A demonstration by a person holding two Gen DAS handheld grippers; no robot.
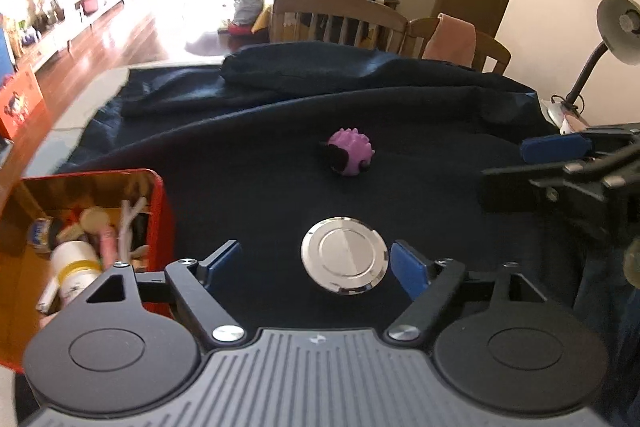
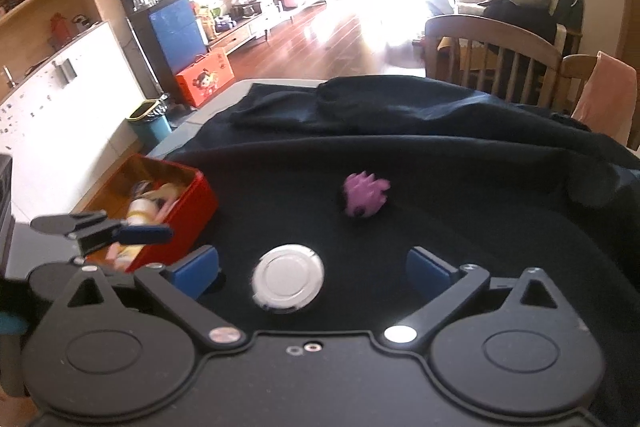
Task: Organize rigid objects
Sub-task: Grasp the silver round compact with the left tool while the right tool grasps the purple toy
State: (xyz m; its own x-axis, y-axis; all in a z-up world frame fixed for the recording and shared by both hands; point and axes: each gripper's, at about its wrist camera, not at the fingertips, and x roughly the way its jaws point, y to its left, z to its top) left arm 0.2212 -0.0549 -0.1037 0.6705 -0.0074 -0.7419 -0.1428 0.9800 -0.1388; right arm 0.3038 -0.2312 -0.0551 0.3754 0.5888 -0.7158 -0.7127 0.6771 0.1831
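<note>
A round silver metal lid [image 1: 344, 255] lies flat on the dark cloth, between the open fingers of my left gripper [image 1: 316, 267]. It also shows in the right wrist view [image 2: 288, 279], between the open fingers of my right gripper [image 2: 312, 273]. A purple spiky ball [image 1: 350, 157] lies farther back on the cloth, also seen in the right wrist view [image 2: 365, 199]. A red tin box [image 1: 158, 195] holding several small items stands at the left; it shows in the right wrist view too [image 2: 192, 203]. Both grippers are empty.
The dark cloth [image 1: 400, 107] covers the table and is bunched up at the back. Wooden chairs [image 1: 340, 19] stand behind the table. A desk lamp [image 1: 616, 31] is at the far right. The right gripper [image 1: 560, 163] shows at the right edge of the left view.
</note>
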